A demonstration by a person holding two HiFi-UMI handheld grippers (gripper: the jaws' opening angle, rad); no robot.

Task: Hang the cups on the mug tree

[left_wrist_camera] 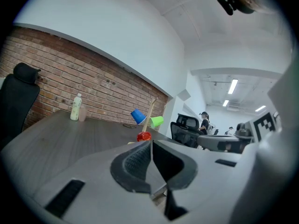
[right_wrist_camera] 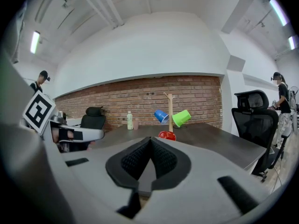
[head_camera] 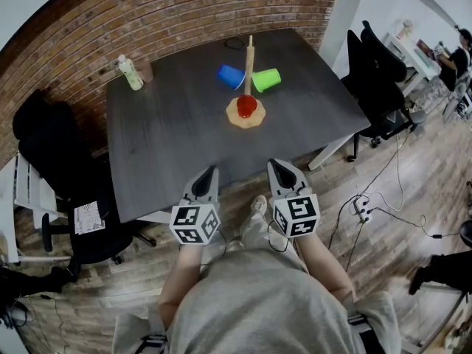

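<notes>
On the far half of the dark table (head_camera: 184, 146), a little right of the middle, stands the mug tree (head_camera: 249, 57), and it seems loaded. The table is the biggest thing here: a matt, grey-black slab with a faint wood grain and squared corners. Black office chairs (head_camera: 380, 72) with mesh backs sit off its right and left edges.

The tree is a slim pale wooden post on a flat, scalloped wooden base (head_camera: 245, 118). The blue cup (head_camera: 230, 75) and the green cup (head_camera: 266, 80) hang tilted on either side of the post, mouths angled outward. The red cup (head_camera: 247, 106) sits low over the base, and I cannot tell whether it hangs from a peg or rests on the wood. All three look like thin, smooth, tapered plastic. A pale bottle (head_camera: 131, 73) stands near the far left corner.

If either tool reaches in again, I'd worry about a knock. The post is thin, the base is small and the cups are light, so a nudge could topple the tree or slide a cup off its peg.

The left gripper (head_camera: 212, 171) and the right gripper (head_camera: 275, 165) hang off the near edge, well apart from the tree. Each has its ribbed black pads pressed together with nothing between them.
</notes>
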